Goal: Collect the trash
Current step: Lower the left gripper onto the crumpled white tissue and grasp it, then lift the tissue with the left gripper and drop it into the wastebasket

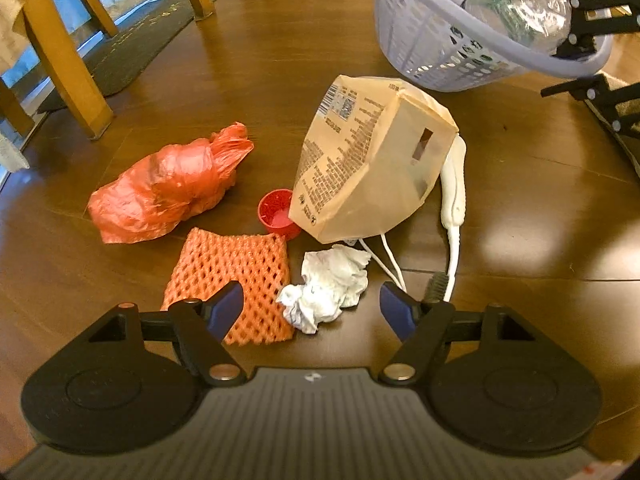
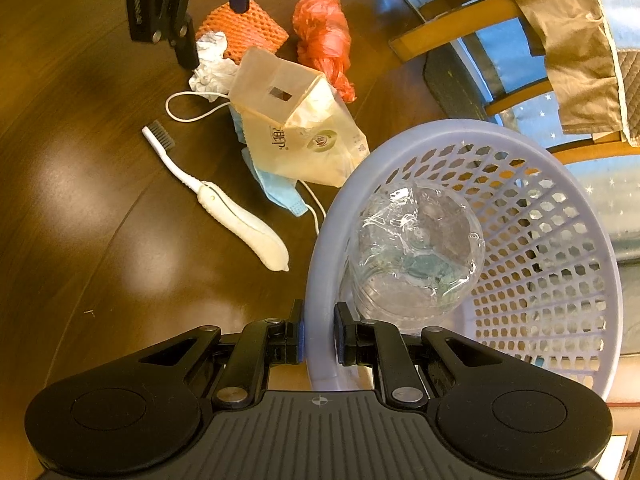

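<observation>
- Left claw [image 1: 311,307]: jaws wide apart, holding nothing, low over the dark wooden floor [image 1: 520,208]. A crumpled white tissue [image 1: 326,290] lies between the two fingertips; the left fingertip sits over the edge of an orange foam net sleeve [image 1: 236,276].
- Right claw [image 2: 319,334]: jaws clamped on the rim of the lavender perforated basket [image 2: 532,264].
- Inside the basket: a crushed clear plastic bottle [image 2: 416,248] resting against the near wall.
- Trash on the floor: a crumpled red plastic bag [image 1: 168,188]; a small red bottle cap [image 1: 276,212], open side up, touching the net sleeve's far edge; a tan paper-like pouch [image 1: 368,160] standing puffed up.
- Pouch print: barcode and a square code near the top, dense lines of small text down one side, too small to read. The right wrist view shows a round logo and large characters on another face, not legible.
- A white toothbrush [image 2: 224,204] with dark bristles lies beside the pouch; a blue face mask [image 2: 280,192] with white ear loops is partly under the pouch.
- Background: wooden chair legs [image 1: 68,68] and a dark mat [image 1: 132,48].
</observation>
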`<action>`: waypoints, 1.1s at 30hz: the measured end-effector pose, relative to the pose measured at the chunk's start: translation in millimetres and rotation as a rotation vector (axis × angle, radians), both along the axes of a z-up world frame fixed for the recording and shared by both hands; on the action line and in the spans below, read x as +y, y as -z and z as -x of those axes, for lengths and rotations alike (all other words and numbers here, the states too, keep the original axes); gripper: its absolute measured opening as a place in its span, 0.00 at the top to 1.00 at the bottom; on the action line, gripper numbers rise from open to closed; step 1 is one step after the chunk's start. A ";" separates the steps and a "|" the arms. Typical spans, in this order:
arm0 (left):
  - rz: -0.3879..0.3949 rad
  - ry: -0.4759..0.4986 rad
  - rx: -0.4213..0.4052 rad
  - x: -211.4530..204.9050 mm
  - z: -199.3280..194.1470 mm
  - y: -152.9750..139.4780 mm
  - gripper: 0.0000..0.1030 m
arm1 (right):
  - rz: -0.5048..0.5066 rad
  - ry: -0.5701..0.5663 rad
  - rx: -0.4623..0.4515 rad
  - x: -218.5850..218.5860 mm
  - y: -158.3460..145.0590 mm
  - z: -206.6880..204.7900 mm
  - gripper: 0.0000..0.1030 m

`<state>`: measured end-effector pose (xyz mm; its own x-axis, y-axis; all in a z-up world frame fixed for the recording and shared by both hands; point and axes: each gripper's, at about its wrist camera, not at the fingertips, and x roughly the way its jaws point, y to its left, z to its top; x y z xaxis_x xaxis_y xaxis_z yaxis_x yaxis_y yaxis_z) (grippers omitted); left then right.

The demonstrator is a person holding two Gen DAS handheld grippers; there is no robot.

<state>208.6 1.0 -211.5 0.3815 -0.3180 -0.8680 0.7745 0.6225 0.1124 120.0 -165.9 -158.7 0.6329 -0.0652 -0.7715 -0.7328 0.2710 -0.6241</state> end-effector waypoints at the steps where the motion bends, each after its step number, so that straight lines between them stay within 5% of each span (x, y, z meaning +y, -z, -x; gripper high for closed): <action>1: -0.002 0.007 -0.003 -1.2 0.1 1.5 0.31 | -0.004 0.004 0.001 0.0 -0.1 -0.3 0.89; 15: -0.047 0.052 -0.018 -17.4 -2.2 25.2 0.32 | -0.014 0.016 0.002 1.0 -0.6 -2.1 0.89; 29: -0.120 0.059 0.016 -19.1 -3.6 33.1 0.82 | -0.016 0.018 0.004 0.5 -0.6 -1.9 0.89; 33: -0.110 0.033 0.037 -12.8 -2.2 20.8 0.83 | -0.016 0.019 0.005 0.3 -0.3 -1.5 0.89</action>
<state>210.8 -11.8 -232.2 0.3395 -0.2317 -0.9116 0.7991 0.5824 0.1496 121.4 -165.6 -158.4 0.6282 -0.0647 -0.7754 -0.7304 0.2946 -0.6163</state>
